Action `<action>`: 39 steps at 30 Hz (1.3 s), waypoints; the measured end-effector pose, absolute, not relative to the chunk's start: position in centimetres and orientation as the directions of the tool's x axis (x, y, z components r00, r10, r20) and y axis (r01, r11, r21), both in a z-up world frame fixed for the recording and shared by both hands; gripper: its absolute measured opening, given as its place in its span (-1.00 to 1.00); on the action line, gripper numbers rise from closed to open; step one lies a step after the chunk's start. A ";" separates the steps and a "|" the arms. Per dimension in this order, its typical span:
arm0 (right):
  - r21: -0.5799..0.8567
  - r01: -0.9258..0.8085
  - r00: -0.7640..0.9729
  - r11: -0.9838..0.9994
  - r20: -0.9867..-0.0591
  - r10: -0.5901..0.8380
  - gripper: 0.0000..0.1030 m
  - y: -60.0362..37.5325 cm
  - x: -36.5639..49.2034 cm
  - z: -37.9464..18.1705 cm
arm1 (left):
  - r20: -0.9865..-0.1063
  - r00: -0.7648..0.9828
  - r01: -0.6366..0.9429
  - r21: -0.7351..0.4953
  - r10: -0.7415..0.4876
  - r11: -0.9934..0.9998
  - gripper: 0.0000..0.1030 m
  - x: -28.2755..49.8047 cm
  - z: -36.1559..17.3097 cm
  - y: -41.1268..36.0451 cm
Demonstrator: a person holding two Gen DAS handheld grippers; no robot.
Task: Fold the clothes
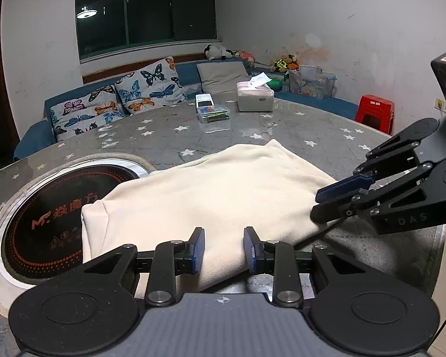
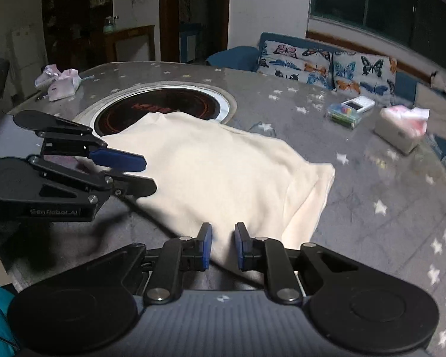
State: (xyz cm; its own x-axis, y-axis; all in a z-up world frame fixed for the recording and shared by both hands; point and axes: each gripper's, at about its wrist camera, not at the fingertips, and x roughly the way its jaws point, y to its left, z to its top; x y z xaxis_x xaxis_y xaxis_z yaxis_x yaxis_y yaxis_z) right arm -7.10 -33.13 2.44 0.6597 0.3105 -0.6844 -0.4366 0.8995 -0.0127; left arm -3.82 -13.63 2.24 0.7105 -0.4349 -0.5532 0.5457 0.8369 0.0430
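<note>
Blue-padded fingers [image 1: 197,250] of the left gripper [image 1: 224,248] stand apart over the near hem of the cream garment [image 1: 211,196], gripping nothing. That garment lies folded on the star-patterned table [image 1: 282,128], one end overlapping the round black cooktop [image 1: 44,217]. At its other near corner, the right gripper [image 2: 223,245] also holds its pads narrowly apart above the cloth, empty.

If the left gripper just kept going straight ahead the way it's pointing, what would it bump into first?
Most likely the cream garment: the left gripper is open with the folded cloth's near edge right ahead, seemingly between its fingers already. Exact depth is unclear.
</note>
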 end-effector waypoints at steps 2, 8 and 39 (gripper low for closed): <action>-0.008 -0.439 0.664 0.898 -0.677 0.318 -0.71 -33.2 -7.0 3.0 | -0.551 0.714 0.540 0.040 -0.433 0.840 -0.37 -3.9 2.4 -13.5; -0.011 -0.503 0.661 0.864 -0.649 0.377 -0.71 -31.4 -5.7 4.5 | -0.548 0.733 0.492 0.020 -0.402 0.870 -0.29 -3.6 2.7 -12.3; 0.052 -0.388 0.676 0.920 -0.662 0.323 -0.72 -31.1 5.4 3.4 | -0.562 0.734 0.447 -0.024 -0.382 0.894 -0.09 -3.3 1.8 -10.3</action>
